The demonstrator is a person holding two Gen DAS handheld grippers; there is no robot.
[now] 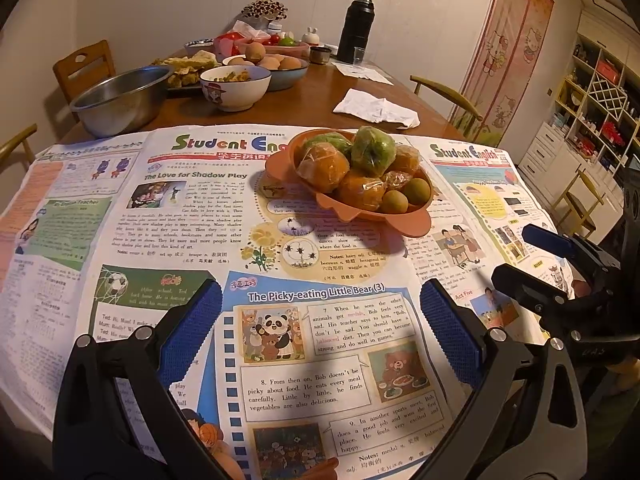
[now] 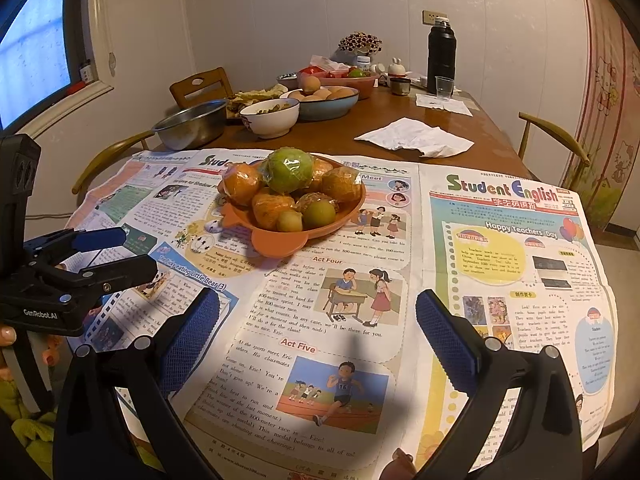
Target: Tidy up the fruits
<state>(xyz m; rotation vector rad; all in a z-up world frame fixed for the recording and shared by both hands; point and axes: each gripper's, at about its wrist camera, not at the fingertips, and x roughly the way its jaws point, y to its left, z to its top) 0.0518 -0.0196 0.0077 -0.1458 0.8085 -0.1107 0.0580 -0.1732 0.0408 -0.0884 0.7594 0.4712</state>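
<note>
Spread wide and empty, the left gripper (image 1: 320,328) hovers over the newspaper (image 1: 168,216) covering the counter's near edge, its blue pads (image 1: 192,320) apart. Beside it the right gripper (image 2: 318,330) hangs over the same sheets, jaws likewise open and holding nothing. Toward the middle of the counter, on the newspaper, sits an orange bowl (image 2: 280,246) heaped with plastic-wrapped oranges (image 1: 322,168), green apples (image 2: 289,170) and small kiwis (image 2: 319,213). A steel basin (image 1: 124,98) stands near the far left edge.
</note>
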